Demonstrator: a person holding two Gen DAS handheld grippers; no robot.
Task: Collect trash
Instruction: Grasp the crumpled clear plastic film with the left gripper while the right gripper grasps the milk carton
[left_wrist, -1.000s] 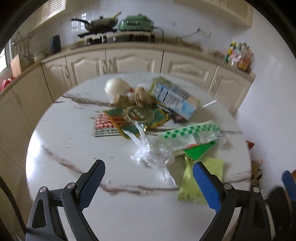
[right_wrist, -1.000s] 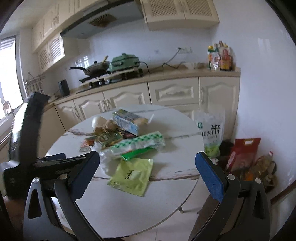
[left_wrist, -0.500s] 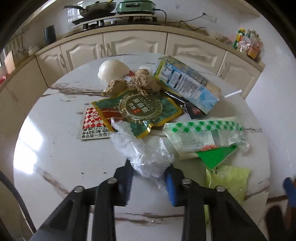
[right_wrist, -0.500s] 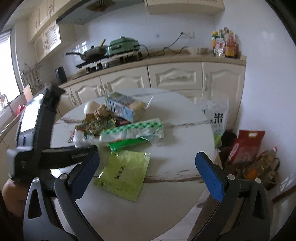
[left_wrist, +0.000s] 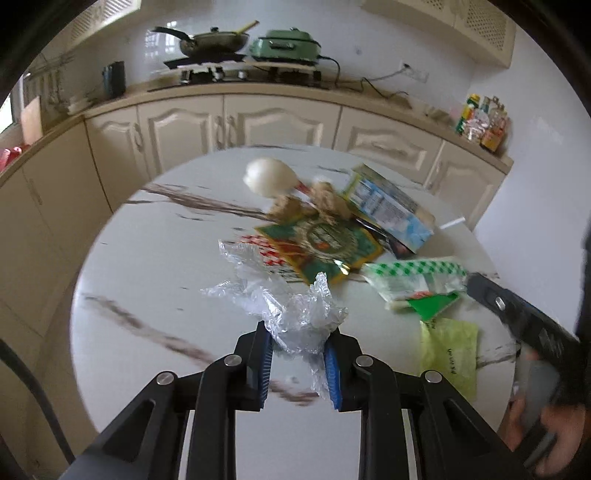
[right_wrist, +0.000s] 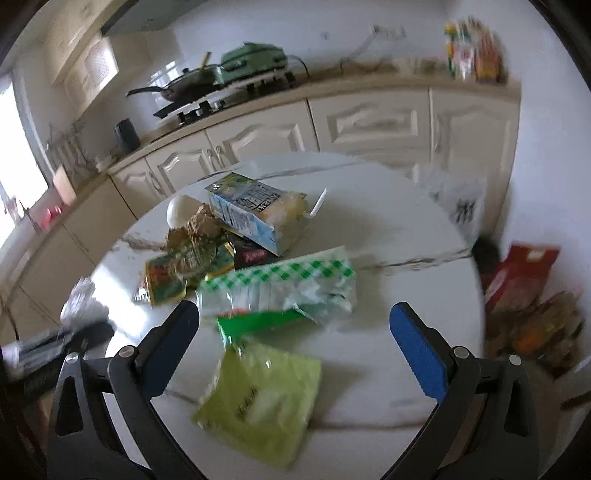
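1. The left tool (left_wrist: 298, 363), wide open a second ago, now has its jaws closing on the clear plastic wrap (left_wrist: 291, 314) at the near edge of the worktop (left_wrist: 155, 280).
2. First trash item secured (judged).
3. The right tool (right_wrist: 293, 341) is wide open and empty over the yellow-green packet (right_wrist: 258, 398), now closer.

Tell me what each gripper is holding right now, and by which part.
The left gripper is closing on the crumpled clear plastic wrap, gripping its near, bunched end. The right gripper is open and holds nothing.
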